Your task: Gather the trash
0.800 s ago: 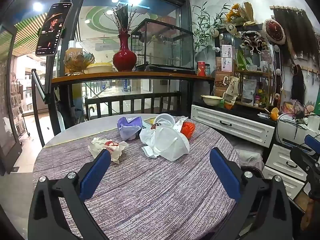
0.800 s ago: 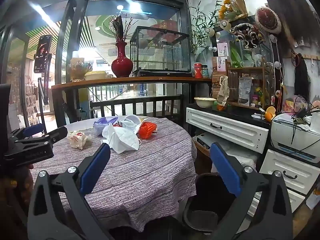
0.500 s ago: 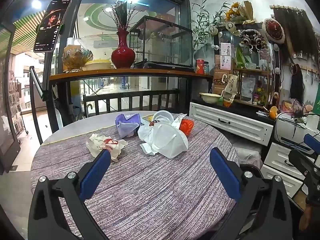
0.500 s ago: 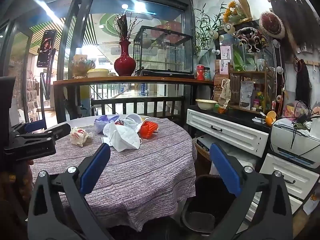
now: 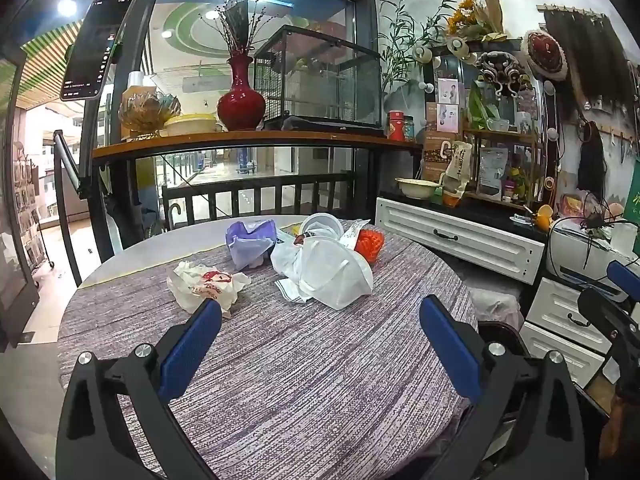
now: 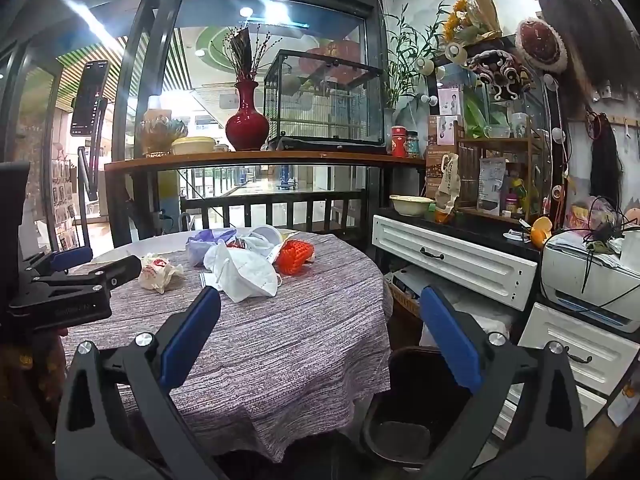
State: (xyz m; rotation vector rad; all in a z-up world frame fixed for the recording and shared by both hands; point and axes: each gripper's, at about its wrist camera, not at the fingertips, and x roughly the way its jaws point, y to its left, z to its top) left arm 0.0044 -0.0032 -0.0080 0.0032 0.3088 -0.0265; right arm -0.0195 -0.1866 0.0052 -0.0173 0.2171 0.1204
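The trash (image 5: 280, 264) lay in a loose heap on the far half of the round counter (image 5: 300, 360), well ahead of both claws. The left claw (image 5: 320, 344) stood with its blue pads wide apart and nothing between them, and the right claw (image 6: 320, 332) likewise, empty, out past the counter's edge above a dark bin (image 6: 412, 420) on the floor. Nearest the left claw sat a crumpled white wrapper (image 5: 206, 284) with red print: probably feather-light, soft, best pinched across its bunched middle. Beyond it, a slack white plastic bag (image 5: 328, 272) looked slippery; its looped handles seemed the surest hold. Behind were a limp purple bag (image 5: 250, 240), a thin white cup (image 5: 322, 226) likely to buckle if squeezed, and an orange foam net (image 5: 370, 242), springy and easy to grip. The counter's woven purple cloth looked rough.
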